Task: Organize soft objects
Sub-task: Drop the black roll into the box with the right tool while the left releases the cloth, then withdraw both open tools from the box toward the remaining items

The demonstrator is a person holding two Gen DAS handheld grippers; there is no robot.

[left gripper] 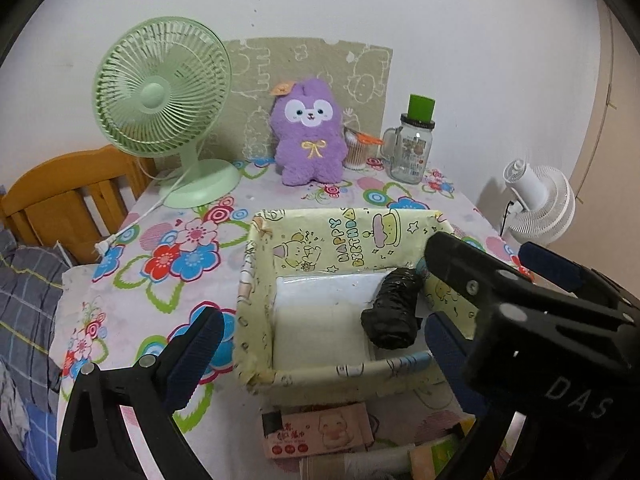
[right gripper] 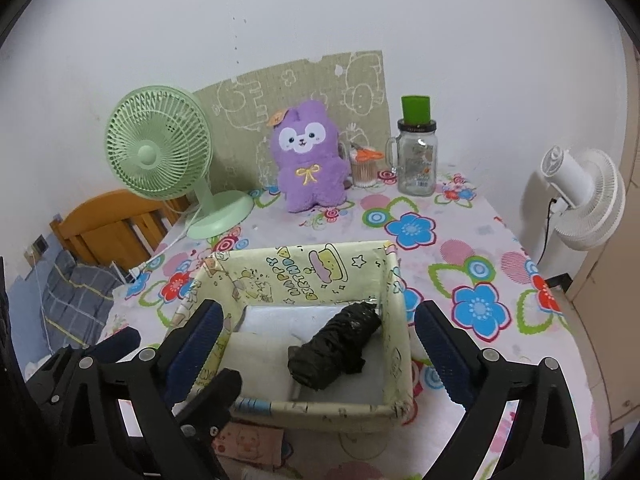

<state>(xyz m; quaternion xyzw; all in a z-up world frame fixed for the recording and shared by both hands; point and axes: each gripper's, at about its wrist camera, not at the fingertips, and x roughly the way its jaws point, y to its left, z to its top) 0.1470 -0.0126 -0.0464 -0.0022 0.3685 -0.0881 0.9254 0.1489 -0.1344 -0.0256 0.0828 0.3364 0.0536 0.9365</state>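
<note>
Left gripper (left gripper: 320,334) and right gripper (right gripper: 318,332) both gape wide, empty, over the box (right gripper: 394,280). Black roll (right gripper: 334,350) lies inside, by its right wall. Plush (right gripper: 308,156) stands well beyond on open bench (right gripper: 472,240).

You are looking at a box (right gripper: 394,292) whose top is lying open, so a gripper is finding free entry from above, but its four paper-covered walls are blocking any sideways approach. A black bundle (right gripper: 336,346) is taking up the right half of the floor; the left half is staying bare. Between the box and the plush toy (right gripper: 308,160), green fan (right gripper: 158,148) and glass jar (right gripper: 418,156) along the wall, a strip of tablecloth (right gripper: 480,248) is lying free.
</note>
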